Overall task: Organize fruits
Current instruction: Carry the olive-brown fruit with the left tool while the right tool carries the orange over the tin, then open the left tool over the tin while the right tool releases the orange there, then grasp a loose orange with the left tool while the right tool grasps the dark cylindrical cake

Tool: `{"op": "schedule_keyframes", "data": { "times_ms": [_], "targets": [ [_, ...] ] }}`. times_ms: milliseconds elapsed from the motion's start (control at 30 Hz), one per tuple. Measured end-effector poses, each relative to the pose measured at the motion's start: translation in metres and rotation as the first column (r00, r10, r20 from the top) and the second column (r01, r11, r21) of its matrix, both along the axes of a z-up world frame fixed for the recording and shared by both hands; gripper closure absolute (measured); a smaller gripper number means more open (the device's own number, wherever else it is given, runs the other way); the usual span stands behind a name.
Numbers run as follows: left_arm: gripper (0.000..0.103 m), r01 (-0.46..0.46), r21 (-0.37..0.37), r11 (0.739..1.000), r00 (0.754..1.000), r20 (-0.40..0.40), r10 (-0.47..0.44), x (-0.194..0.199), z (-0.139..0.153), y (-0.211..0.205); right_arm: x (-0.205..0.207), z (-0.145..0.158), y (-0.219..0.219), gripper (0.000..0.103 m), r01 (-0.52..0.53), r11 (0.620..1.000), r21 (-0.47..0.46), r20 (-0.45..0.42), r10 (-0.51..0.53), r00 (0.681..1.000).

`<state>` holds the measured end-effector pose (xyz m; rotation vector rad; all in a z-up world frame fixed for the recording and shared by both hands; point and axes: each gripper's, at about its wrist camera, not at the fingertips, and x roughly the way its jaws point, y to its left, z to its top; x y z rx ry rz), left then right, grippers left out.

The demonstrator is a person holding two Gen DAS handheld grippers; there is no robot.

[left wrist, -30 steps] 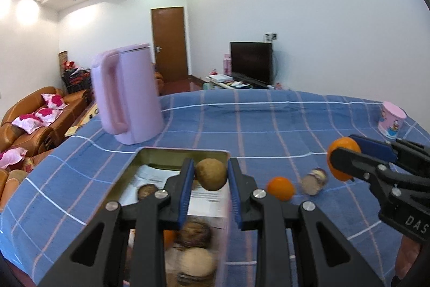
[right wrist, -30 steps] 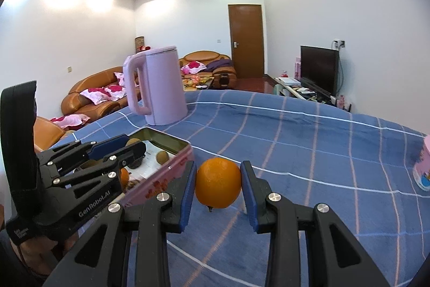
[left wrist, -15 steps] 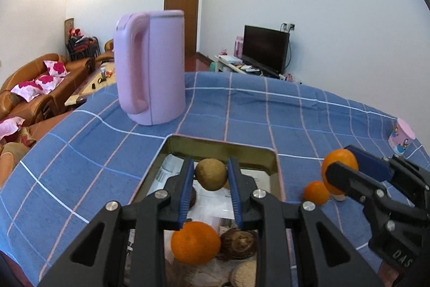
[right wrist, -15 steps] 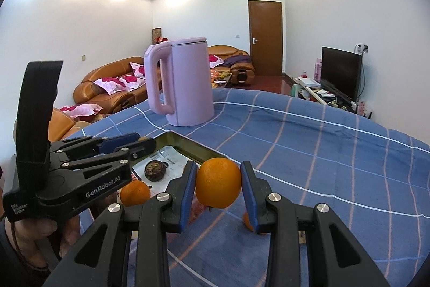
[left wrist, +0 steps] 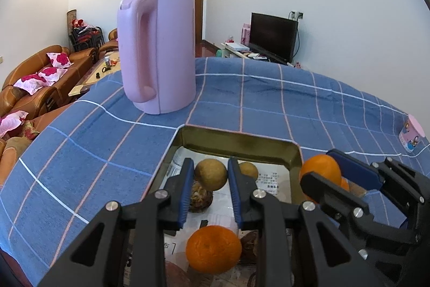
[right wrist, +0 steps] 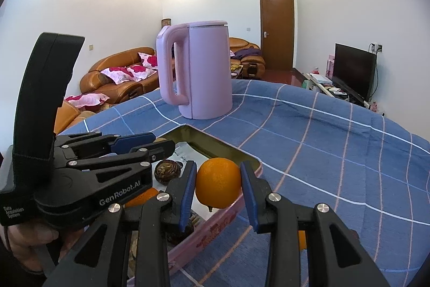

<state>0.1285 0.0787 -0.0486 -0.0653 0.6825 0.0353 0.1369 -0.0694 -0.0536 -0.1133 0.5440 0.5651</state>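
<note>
My left gripper (left wrist: pixel 211 175) is shut on a brown round fruit (left wrist: pixel 211 174) and hangs over the rectangular tin tray (left wrist: pixel 242 144). Inside the tray lie an orange (left wrist: pixel 213 249), a second brown fruit (left wrist: pixel 248 170) and a dark wrinkled fruit (left wrist: pixel 200 197) on printed paper. My right gripper (right wrist: pixel 218 183) is shut on an orange (right wrist: pixel 218 182) above the tray's right rim (right wrist: pixel 215 229). In the left wrist view the right gripper (left wrist: pixel 326 166) shows at the right with its orange (left wrist: pixel 319 170). The left gripper (right wrist: pixel 153 143) appears at the left of the right wrist view, held by a hand (right wrist: pixel 32 238).
A tall pink kettle (left wrist: pixel 158 50) stands on the blue checked cloth (left wrist: pixel 268 104) just behind the tray. A small pink cup (left wrist: pixel 411 135) sits at the far right. Another orange (right wrist: pixel 301 240) lies on the cloth under the right gripper. Sofas and a television fill the room beyond.
Both grippers moved forward over the tray toward the kettle, each still holding its fruit. The right gripper's orange came from over the cloth to above the tray's rim.
</note>
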Motion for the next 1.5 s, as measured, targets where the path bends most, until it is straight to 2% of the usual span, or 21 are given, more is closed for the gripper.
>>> {"op": "schedule_keyframes", "data": {
  "times_ms": [333,700,767,867,933,1000,1233,1500],
  "targets": [
    [0.076,-0.004,0.017,1.0,0.999,-0.039,0.004,0.005,-0.009,0.001,0.008,-0.011,0.005,0.068,-0.007,1.0,-0.027,-0.035,0.006,0.999],
    [0.075,-0.006,0.028,1.0,0.999,-0.045,0.007,0.006,-0.01,-0.001,0.01,-0.013,0.004,0.067,-0.024,1.0,-0.009,-0.05,0.024,0.998],
    [0.071,-0.005,0.027,1.0,0.999,-0.047,0.006,0.005,-0.01,-0.001,0.009,-0.013,0.003,0.067,-0.025,1.0,-0.004,-0.05,0.025,0.998],
    [0.052,-0.016,0.03,0.999,0.999,-0.038,0.017,0.002,-0.009,0.0,0.008,-0.012,0.0,0.065,-0.022,1.0,0.007,-0.049,0.022,0.999],
    [0.033,-0.028,0.033,0.999,0.999,-0.019,0.029,-0.002,-0.006,0.0,0.005,-0.01,-0.005,0.059,-0.01,1.0,0.009,-0.042,0.011,0.999],
    [0.031,-0.025,0.038,0.999,1.0,-0.002,0.025,-0.007,-0.003,-0.002,0.001,-0.008,-0.012,0.055,0.002,1.0,0.011,-0.033,-0.001,0.999],
    [0.031,-0.017,0.018,1.0,1.0,0.023,0.017,-0.019,0.002,-0.012,-0.01,-0.005,-0.062,0.054,0.097,0.995,-0.011,-0.021,-0.097,0.995],
    [0.028,0.014,0.019,1.0,0.999,0.047,-0.015,-0.029,0.004,-0.039,-0.01,-0.011,-0.131,0.053,0.259,0.964,-0.06,-0.045,-0.262,0.964]
  ]
}}
